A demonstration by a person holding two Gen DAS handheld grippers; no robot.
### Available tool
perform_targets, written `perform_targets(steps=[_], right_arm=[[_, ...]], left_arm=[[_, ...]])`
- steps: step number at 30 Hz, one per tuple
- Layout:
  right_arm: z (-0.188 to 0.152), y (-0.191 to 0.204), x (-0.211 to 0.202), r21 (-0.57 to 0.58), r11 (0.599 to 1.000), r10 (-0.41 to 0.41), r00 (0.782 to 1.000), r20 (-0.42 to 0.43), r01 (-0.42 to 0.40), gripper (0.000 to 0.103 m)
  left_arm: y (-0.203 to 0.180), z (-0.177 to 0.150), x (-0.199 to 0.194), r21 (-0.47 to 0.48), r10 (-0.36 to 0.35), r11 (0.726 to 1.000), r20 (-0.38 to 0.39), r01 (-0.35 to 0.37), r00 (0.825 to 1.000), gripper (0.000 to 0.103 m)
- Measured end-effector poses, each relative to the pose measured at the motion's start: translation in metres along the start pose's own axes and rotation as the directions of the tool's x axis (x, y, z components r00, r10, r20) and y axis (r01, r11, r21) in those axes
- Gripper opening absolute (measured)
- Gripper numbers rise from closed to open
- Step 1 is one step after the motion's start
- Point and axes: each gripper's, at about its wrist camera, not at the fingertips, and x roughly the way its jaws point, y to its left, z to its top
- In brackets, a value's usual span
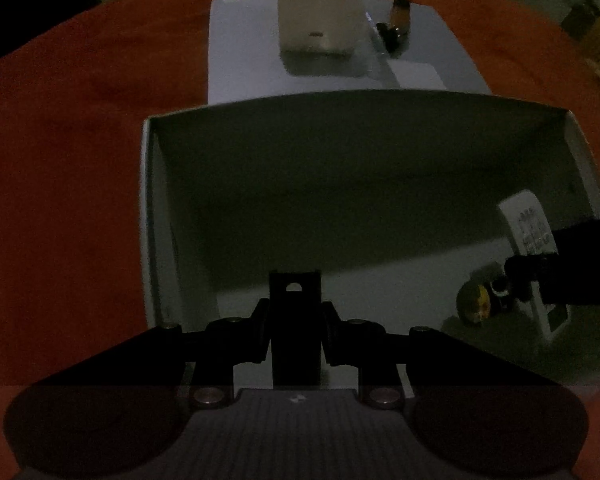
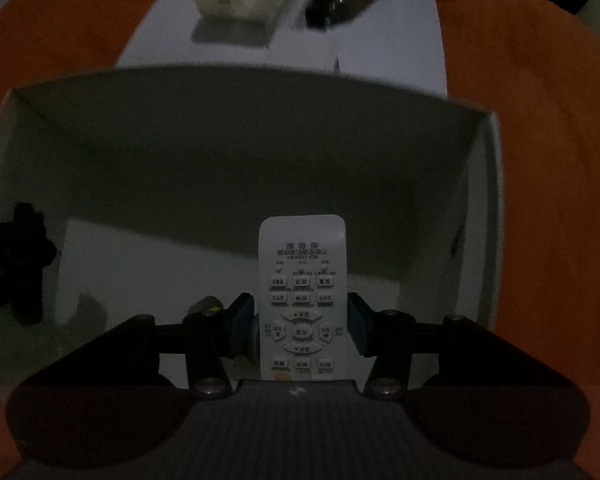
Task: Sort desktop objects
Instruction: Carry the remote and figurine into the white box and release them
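White remote [image 2: 302, 304] clamped between right fingers [image 2: 242, 322]; left fingers [image 1: 260, 332] closed on black block [image 1: 295, 320].

A white plastic remote control [image 2: 302, 300] with grey-printed buttons and one orange button sits between blue pads [image 2: 242, 322] on black fingers. The open cardboard box [image 1: 148, 216] is white, shadowed grey-green inside, on an orange-red tablecloth [image 1: 72, 160]. A yellow and black object [image 1: 482, 300] lies inside.
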Motion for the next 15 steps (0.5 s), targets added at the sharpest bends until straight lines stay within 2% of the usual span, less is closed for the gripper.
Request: perform_targets(steps=[4,7,15], right_arm=[[-0.005,-0.003,0.010,0.009,1.000,-0.006,1.000,-0.010,0.006,0.053],[-0.006,-0.006,0.015,0.034,0.999,0.004,1.000,-0.022,-0.003,0.053],[-0.005,-0.011,0.019,0.063,0.998,0.006,1.000,-0.031,-0.004,0.053]], left_arm=[[-0.003,-0.004,0.000,-0.002,0.017,1.000,0.028,-0.017,0.999,0.021],[-0.002,-0.002,0.006,-0.016,-0.001,1.000,0.015,0.002,1.000,0.021],[-0.005,-0.004,0.017,0.001,0.016,1.000,0.002,-0.016,1.000,0.021]])
